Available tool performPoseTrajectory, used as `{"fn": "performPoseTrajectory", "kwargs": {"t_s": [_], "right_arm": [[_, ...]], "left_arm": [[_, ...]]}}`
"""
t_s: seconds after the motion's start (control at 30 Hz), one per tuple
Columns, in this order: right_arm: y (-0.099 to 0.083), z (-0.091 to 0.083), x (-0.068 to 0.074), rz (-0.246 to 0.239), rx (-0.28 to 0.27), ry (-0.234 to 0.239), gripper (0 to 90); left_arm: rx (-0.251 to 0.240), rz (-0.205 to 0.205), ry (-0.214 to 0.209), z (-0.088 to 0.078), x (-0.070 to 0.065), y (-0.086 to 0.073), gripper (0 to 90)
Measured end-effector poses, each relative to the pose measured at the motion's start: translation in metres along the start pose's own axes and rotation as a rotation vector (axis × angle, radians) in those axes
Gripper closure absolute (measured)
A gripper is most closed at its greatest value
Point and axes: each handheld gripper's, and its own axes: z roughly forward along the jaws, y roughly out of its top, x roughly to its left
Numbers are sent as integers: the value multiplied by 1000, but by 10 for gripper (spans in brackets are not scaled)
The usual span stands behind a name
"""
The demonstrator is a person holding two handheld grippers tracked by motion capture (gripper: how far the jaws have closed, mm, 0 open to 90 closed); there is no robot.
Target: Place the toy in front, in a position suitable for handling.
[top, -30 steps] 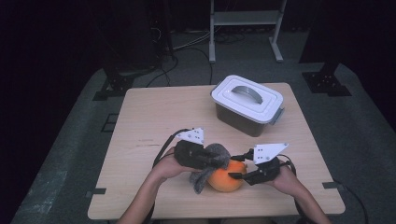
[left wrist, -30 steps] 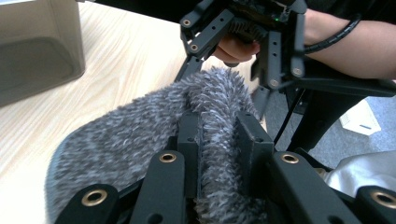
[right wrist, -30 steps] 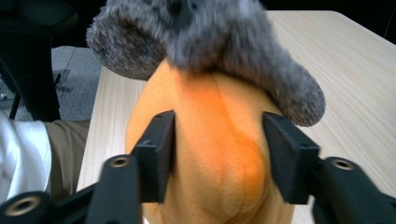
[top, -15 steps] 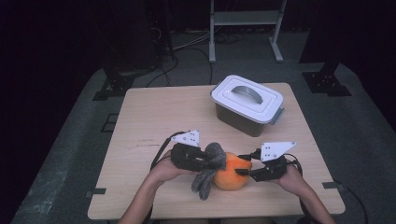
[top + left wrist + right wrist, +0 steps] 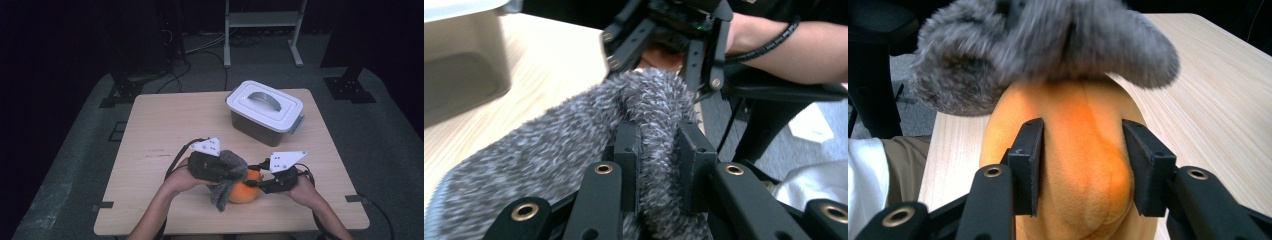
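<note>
Surface (image 5: 165, 130): one pale wooden top, seen from above, with two forearms coming in at its near edge.
Box (image 5: 264, 111): one grey box with a white handled lid, closed, toward the far right of the surface, well apart from the hands.
Orange toy (image 5: 246, 187): one soft orange plush ball, near the front edge, nearer than the box and between the two tongs.
Cloth (image 5: 227, 176): one fuzzy grey cloth, draped over the top and left side of the orange toy, touching it.
Left tongs (image 5: 658, 165): one pair, clamped on a fold of the cloth, just left of the orange toy.
Right tongs (image 5: 1083, 167): one pair, jaws just been closing, pads pressed on both sides of the orange toy below the cloth.
</note>
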Motion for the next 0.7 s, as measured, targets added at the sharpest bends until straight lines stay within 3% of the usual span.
{"fn": "performPoseTrajectory", "kwargs": {"t_s": [0.17,0.37,0.47,0.57,0.63,0.7], "right_arm": [[-7,-7,-5,25,-9,-5,537],[-14,-15,-9,54,-11,-12,525],[-12,-18,-9,75,8,-14,409],[-1,-18,-2,52,38,-35,284],[6,-17,2,24,43,-41,252],[12,-13,5,30,64,-46,229]], "left_arm": [[-27,-33,24,-13,3,-10,736],[-2,-53,51,-14,6,-21,733],[-14,-53,39,-8,7,-20,734],[-18,-48,29,-2,7,-16,733],[-19,-44,27,2,6,-12,734],[-12,-36,24,5,6,-8,733]]}}
